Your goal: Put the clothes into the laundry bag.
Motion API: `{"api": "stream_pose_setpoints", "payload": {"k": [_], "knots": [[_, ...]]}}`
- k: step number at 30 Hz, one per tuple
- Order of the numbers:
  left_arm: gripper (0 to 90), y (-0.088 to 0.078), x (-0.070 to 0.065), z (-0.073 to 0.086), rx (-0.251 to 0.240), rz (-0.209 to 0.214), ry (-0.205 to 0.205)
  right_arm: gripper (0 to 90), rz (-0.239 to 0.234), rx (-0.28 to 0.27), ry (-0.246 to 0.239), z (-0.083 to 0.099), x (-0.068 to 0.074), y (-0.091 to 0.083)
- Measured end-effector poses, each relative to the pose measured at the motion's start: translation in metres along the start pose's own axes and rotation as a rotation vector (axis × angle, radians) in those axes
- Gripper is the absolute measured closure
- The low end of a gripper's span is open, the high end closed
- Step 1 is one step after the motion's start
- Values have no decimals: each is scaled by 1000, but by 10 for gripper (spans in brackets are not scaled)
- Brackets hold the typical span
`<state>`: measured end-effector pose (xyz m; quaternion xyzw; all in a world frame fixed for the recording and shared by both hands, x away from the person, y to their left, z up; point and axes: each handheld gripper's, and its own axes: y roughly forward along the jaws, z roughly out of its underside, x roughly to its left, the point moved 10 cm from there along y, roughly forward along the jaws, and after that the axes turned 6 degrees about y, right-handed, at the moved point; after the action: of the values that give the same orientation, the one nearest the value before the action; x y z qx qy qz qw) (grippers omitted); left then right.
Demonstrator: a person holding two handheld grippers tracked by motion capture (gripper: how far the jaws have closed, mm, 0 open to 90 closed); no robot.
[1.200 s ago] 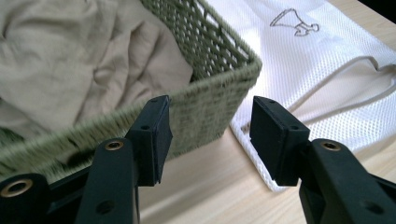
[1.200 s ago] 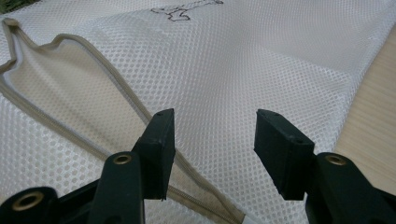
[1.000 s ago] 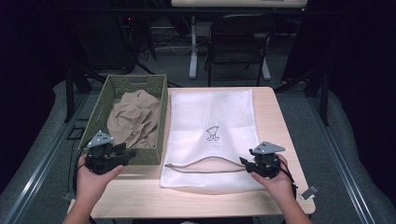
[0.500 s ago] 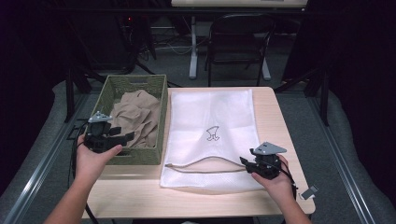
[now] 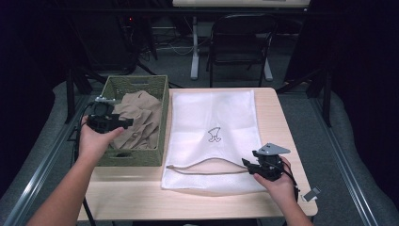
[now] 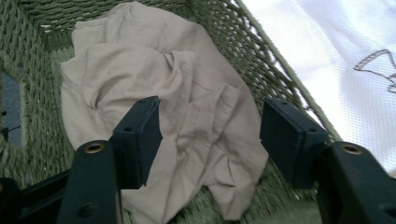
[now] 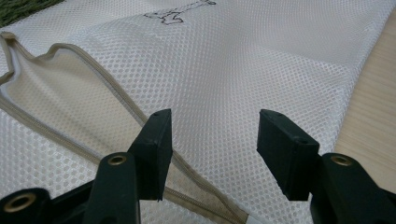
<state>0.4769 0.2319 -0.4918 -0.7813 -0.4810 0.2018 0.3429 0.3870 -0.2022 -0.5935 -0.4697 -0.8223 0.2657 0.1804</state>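
While your left gripper (image 5: 126,123) hung over the green basket (image 5: 157,136), its jaws gaped, gripping nothing.
The beige garment (image 6: 159,107) lay crumpled inside that basket; your right gripper (image 7: 212,140), jaws wide and empty, hovered at the white mesh bag (image 5: 214,117) just beside the basket.

A: What colour was the woven basket (image 5: 159,101)?

B: Olive green, holding a crumpled beige garment (image 6: 154,93).

A: And the mesh bag (image 5: 226,113)?

B: White, fine honeycomb mesh, with a small dark outline figure (image 5: 214,135) printed on it and a tan zipper band (image 7: 93,79). It lay on a pale wood-grain table (image 5: 287,136).
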Motion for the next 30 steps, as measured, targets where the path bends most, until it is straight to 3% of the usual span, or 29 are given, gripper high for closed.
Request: {"api": "stream_pose_setpoints", "payload": {"k": [3,7,12,13,14,15,18,23,25,30], "knots": [[459,8,4,-3,1,35,-47,446,-2,2,3,1,0,0],[469,16,14,-9,23,5,-56,438,3,-14,11,1,-1,0],[459,19,18,-17,22,-7,-62,437,2,-15,6,1,-2,-1],[439,23,22,-22,4,-76,-69,435,0,-19,12,1,-2,-1],[426,23,22,-22,4,-76,-69,435,0,-19,12,1,-2,-1],[431,25,22,-25,25,-68,-84,435,4,-19,17,1,-3,-1],[428,27,22,-29,15,-59,-96,435,3,-20,17,1,-3,-2],[390,37,25,-35,42,-44,-91,428,0,-18,22,2,-4,-2],[379,44,24,-38,48,1,-126,424,0,-18,24,2,-4,-3],[367,56,30,-38,57,22,-166,417,7,-14,24,3,-5,-3]]}}
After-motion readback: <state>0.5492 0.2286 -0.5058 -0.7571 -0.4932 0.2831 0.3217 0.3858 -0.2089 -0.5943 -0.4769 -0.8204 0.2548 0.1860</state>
